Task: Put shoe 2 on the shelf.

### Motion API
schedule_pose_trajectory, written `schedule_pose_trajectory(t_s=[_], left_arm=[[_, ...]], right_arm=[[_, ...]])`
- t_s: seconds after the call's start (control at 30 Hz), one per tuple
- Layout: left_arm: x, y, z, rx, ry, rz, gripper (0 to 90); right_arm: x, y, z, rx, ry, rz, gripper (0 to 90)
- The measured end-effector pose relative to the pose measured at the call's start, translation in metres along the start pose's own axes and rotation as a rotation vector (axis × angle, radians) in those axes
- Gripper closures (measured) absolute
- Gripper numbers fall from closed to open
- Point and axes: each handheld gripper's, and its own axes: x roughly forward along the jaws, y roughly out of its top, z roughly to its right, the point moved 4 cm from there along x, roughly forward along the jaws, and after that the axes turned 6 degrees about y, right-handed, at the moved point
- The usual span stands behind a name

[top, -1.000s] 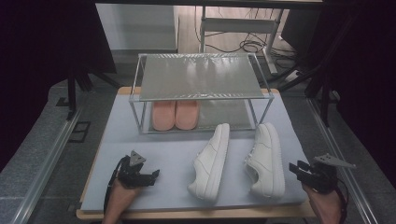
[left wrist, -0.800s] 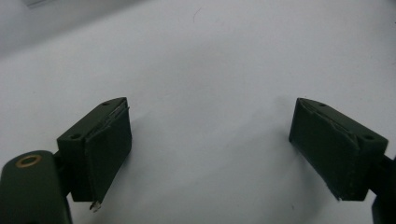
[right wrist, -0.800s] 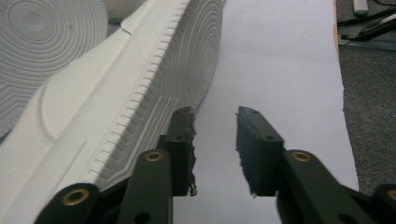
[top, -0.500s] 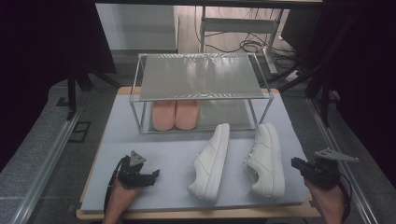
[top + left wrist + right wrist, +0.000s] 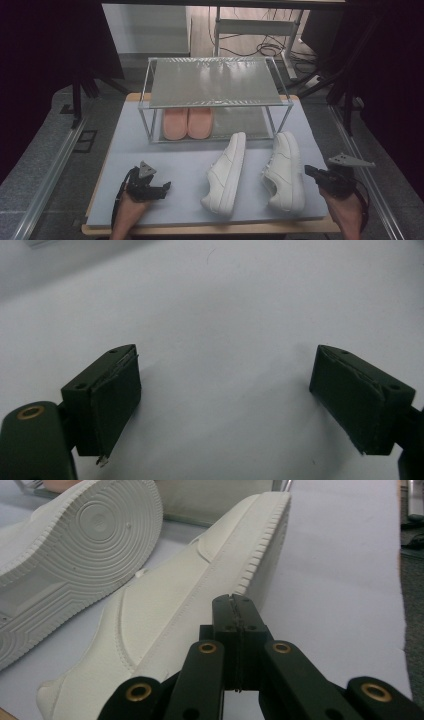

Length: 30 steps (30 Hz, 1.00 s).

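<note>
Right-hand white sneaker lay on the grey mat before the rack, just beside our right gripper, jaws pressed together on nothing; left gripper gaped empty. We reckoned reopening, then pinching its heel collar, was best

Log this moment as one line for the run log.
left gripper: open, empty, over mat | right gripper: just closed, shut, empty, beside right white sneaker | left white sneaker: on its side | pink slippers: under rack
</note>
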Motion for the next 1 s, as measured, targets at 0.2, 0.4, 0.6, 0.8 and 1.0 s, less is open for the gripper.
schedule_pose_trajectory(t_s=[0.2,0.4,0.6,0.8,1.0], left_arm=[[0.0,0.0,0.0,0.0,0.0,0.0,13.1],[0.0,0.0,0.0,0.0,0.0,0.0,13.1],[0.0,0.0,0.0,0.0,0.0,0.0,13.1],[0.0,0.0,0.0,0.0,0.0,0.0,13.1],[0.0,0.0,0.0,-0.001,0.0,0.0,13.1]], right_arm=[[0.01,-0.001,-0.006,-0.026,0.014,-0.009,89.6],[0.016,-0.001,-0.007,-0.037,0.012,-0.018,89.6],[0.015,-0.002,-0.006,-0.033,0.01,-0.014,89.8],[0.012,-0.004,-0.003,-0.031,-0.014,-0.015,90.0],[0.008,-0.008,0.002,-0.015,-0.027,-0.008,90.0]])
